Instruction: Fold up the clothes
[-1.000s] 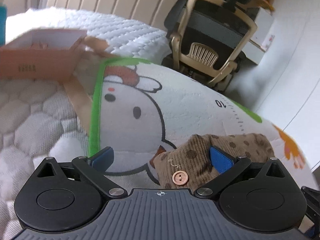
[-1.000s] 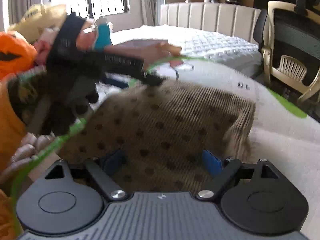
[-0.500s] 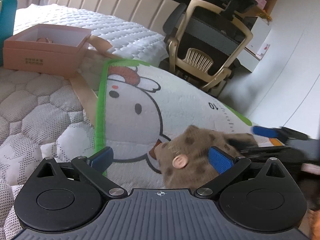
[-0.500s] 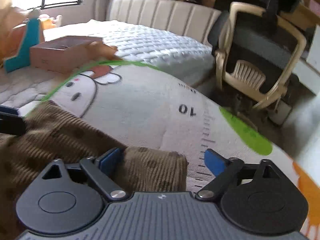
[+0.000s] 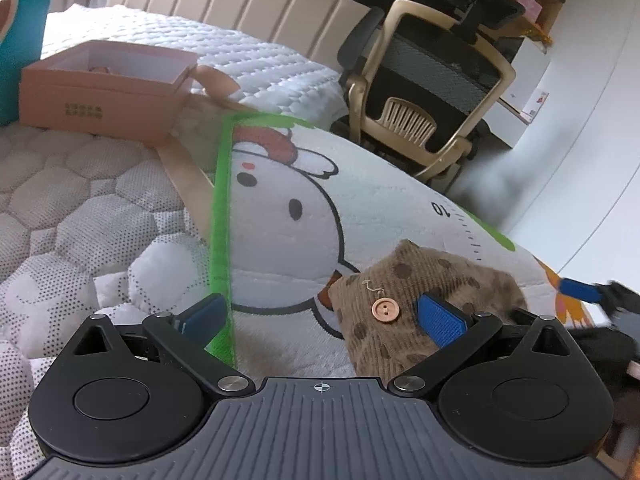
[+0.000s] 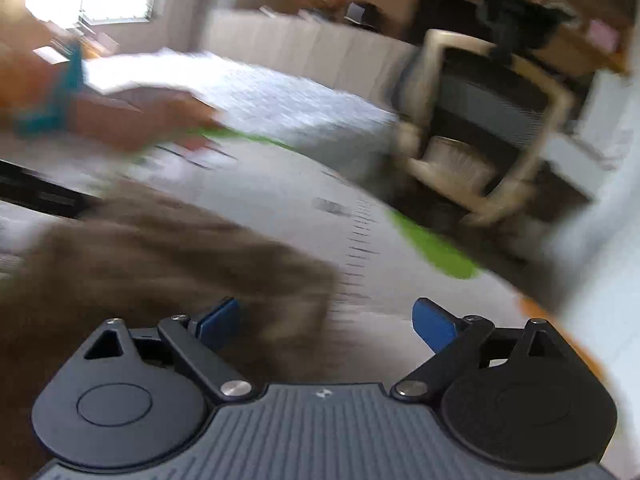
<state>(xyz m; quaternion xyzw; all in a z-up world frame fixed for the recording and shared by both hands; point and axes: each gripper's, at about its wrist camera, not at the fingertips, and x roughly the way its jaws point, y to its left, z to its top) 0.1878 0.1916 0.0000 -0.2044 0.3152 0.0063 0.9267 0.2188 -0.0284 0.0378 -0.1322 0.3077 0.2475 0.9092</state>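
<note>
My left tongs (image 5: 320,312) hang wide apart over the cartoon mat (image 5: 280,220) spread on the bed (image 5: 80,208), gripping nothing; the right blue pad (image 5: 440,318) sits in front of the brown dotted corduroy garment (image 5: 424,280), though I cannot tell whether it touches the cloth. The garment lies bunched on the mat near the printed 10 (image 5: 440,209), its tan button (image 5: 385,310) facing up. Beyond the mat's green border (image 5: 220,216) stands an open pink box (image 5: 104,88), with a beige office chair (image 5: 432,92) past the bed's edge. My right tongs (image 6: 326,320) are also spread apart and empty; that view is heavily blurred, with the brown garment (image 6: 160,264) reaching under the left pad (image 6: 220,318) and the white mat (image 6: 380,320) under the right one. A tip of the right tongs (image 5: 580,290) shows at the edge of the left view.
</note>
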